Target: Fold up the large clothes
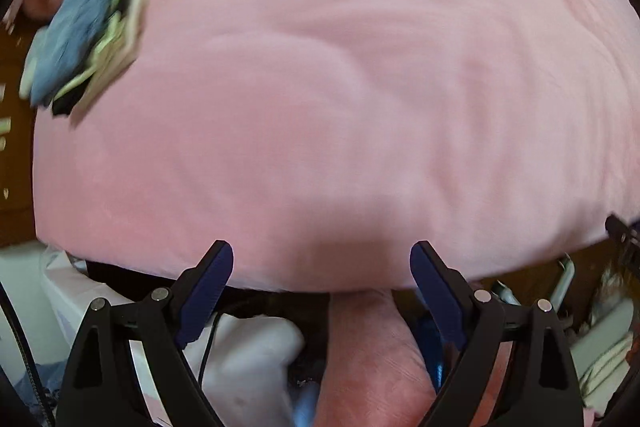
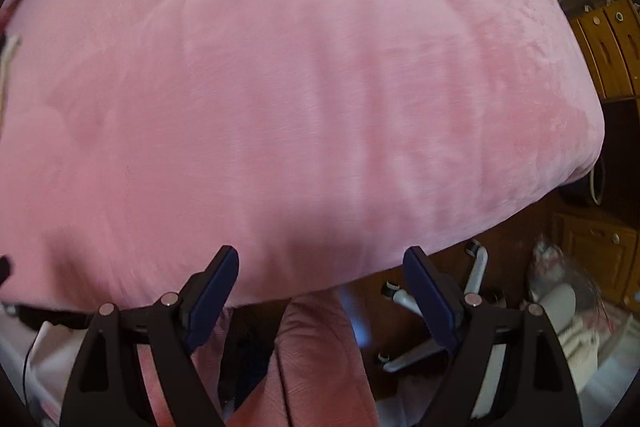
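A wide pink plush cover (image 1: 340, 87) fills both views, smooth with soft creases and nothing spread on its middle. A blurred pile of folded clothes (image 1: 80, 39), blue, black and pale green, lies at its far left in the left wrist view. My left gripper (image 1: 321, 251) hangs open over the cover's near edge, with nothing between its blue pads (image 1: 208, 283). My right gripper (image 2: 321, 253) is open too, over the same near edge of the cover (image 2: 300, 87), and holds nothing. Pink fabric with a seam (image 2: 320, 367) shows below the edge; I cannot tell what it is.
Wooden drawers (image 2: 608, 43) stand to the right of the cover. The white wheeled base of a chair (image 2: 476, 275) sits on the brown floor (image 2: 520, 227) near the right corner. White bags or boxes (image 1: 248, 355) lie low on the left.
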`<state>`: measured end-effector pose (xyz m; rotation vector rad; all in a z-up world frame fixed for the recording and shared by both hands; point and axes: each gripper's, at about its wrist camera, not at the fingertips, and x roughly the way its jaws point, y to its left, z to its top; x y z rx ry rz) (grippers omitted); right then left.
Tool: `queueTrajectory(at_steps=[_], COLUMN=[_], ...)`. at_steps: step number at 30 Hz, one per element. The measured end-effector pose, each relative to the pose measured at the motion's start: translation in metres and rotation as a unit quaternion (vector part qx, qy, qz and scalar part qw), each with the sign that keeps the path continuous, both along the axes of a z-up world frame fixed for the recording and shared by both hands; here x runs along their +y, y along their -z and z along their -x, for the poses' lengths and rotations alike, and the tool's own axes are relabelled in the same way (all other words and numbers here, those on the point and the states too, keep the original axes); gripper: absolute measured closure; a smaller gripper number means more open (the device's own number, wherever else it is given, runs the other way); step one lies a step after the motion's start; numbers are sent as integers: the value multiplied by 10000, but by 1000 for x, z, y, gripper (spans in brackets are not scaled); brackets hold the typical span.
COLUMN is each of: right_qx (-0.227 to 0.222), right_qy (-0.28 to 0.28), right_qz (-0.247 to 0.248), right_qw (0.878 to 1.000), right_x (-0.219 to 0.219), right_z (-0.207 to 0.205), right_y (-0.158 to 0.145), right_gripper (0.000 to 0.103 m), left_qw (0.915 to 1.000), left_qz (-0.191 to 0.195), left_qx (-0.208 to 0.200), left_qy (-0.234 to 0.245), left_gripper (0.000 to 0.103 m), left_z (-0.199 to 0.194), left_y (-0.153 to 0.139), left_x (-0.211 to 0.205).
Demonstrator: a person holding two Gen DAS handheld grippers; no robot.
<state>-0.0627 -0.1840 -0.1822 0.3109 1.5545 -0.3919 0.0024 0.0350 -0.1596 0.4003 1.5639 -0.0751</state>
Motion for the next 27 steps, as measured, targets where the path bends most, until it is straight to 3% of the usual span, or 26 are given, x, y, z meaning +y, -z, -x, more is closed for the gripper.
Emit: queueTrajectory(at_steps=[3, 7, 13, 20, 27], right_qx=[-371, -679, -1182, -1695, -1981], right_qy=[-150, -118, -58, -210, -413], right_qz=[92, 356, 559, 398, 235], right_qw=[9992, 9970, 9914, 9845, 9790], right_x=[-22, -74, -98, -107, -95], right_z=[14, 42, 50, 56, 65], right_y=[-38, -73, -132, -192, -216], right_gripper=[19, 18, 18, 18, 18], left_qw=[9986, 9960, 9899, 9683, 9517], left_qz=[454, 869, 788, 1336, 1719], left_qx=[232, 162, -968, -2043, -2544], left_qy=[113, 93, 670, 535, -6], left_gripper=[14, 14, 14, 14, 14], left_z=[29, 50, 59, 61, 85], left_y=[-9, -30, -96, -193, -243], left_x=[-58, -107, -154, -149, -118])
